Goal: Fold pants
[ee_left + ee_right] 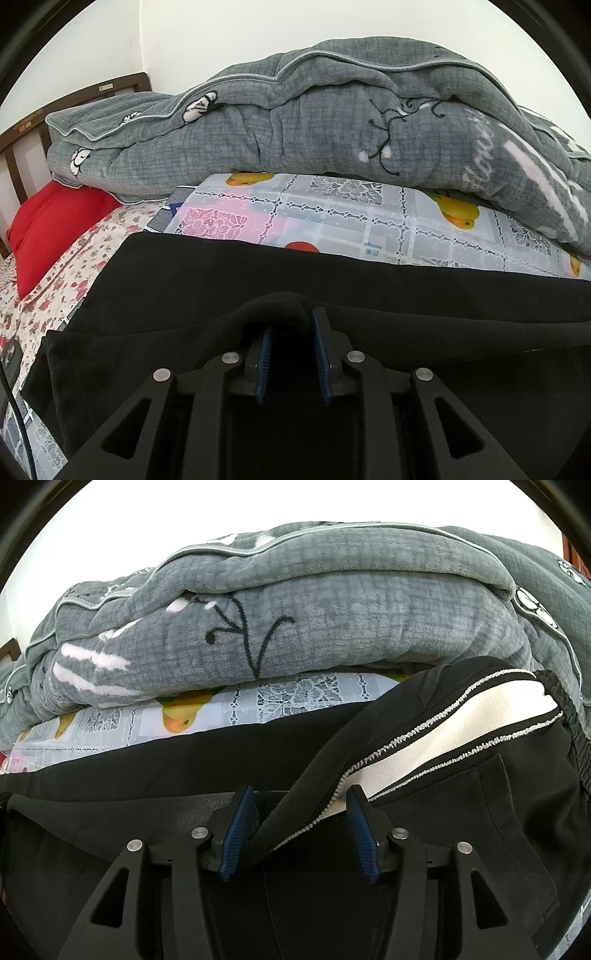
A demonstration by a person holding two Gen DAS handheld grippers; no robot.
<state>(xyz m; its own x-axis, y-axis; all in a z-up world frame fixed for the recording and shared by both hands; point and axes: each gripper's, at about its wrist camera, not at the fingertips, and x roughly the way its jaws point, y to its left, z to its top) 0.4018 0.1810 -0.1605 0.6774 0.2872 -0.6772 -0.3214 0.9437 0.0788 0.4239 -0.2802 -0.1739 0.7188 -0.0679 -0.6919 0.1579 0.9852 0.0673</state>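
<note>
Black pants (258,269) lie across a fruit-and-lace patterned plastic cloth (332,214) on a bed. In the left wrist view my left gripper (293,325) has its blue pads close together, with a raised fold of the black fabric pinched between them. In the right wrist view the pants (147,753) show a white inner seam strip with zigzag stitching (461,723) and a back pocket near the waistband. My right gripper (299,805) has its blue pads wide apart. A ridge of the black fabric runs between them, touching neither pad firmly.
A thick grey quilt (332,110) is piled along the far side, overlapping the patterned cloth; it also fills the back of the right wrist view (295,609). A red pillow (51,229) and wooden headboard (22,147) are far left, on a floral sheet (55,280).
</note>
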